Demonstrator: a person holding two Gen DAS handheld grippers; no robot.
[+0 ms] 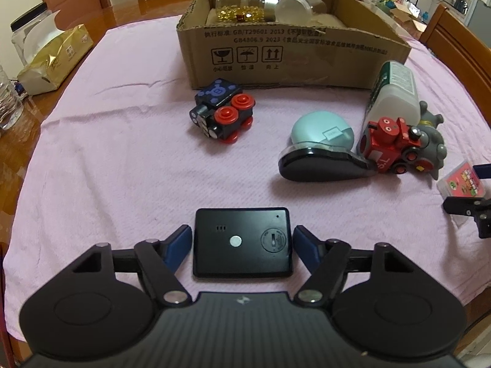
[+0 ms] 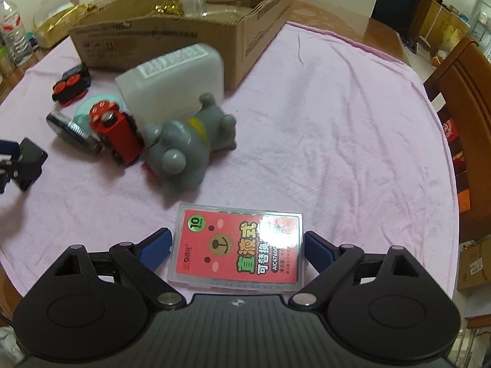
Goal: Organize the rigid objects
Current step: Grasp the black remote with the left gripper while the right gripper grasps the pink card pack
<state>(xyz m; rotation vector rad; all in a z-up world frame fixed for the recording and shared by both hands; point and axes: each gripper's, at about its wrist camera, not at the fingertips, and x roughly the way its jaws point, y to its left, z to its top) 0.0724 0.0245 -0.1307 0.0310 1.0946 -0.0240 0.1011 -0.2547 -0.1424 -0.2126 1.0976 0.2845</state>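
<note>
Black device (image 1: 242, 243) lies between left tool's (image 1: 242, 245) spread fingers, untouched.

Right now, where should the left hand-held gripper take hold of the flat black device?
Grip the black device across its two side edges, coming from above. It lies flat on the pink cloth, and the left hand-held gripper already straddles it with small gaps either side.

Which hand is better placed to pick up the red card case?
The right. The right claw already straddles the red card case, one finger on each side, not yet pressing. The left claw is busy around the black device, far from the case.
</note>
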